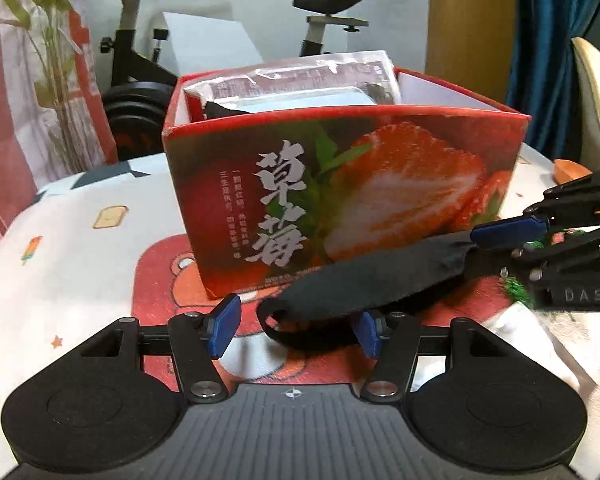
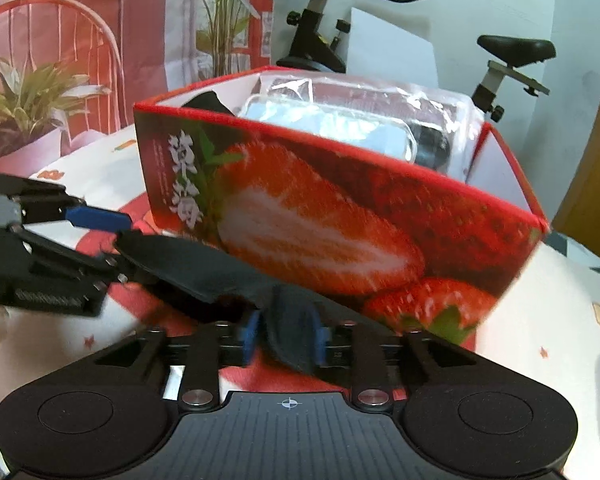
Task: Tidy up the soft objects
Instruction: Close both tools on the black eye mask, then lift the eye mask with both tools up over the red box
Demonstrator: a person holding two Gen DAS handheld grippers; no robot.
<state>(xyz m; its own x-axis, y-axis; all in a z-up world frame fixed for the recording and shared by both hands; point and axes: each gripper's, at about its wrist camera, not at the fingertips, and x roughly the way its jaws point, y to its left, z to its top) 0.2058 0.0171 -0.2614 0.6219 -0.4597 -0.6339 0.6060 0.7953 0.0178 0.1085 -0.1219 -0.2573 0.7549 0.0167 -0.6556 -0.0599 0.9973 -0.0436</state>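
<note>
Left wrist: one black sock, one strawberry box, left tongs wide.

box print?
Red box with a cut-strawberry photo and white Chinese lettering; clearest in the left wrist view.

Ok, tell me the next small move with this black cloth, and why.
Probably close the left gripper on the looped end of the black cloth. Its jaws stand open with that end lying between them, while the right gripper seems to pinch the other end. With both ends gripped, the cloth could be lifted into the strawberry box behind.
</note>
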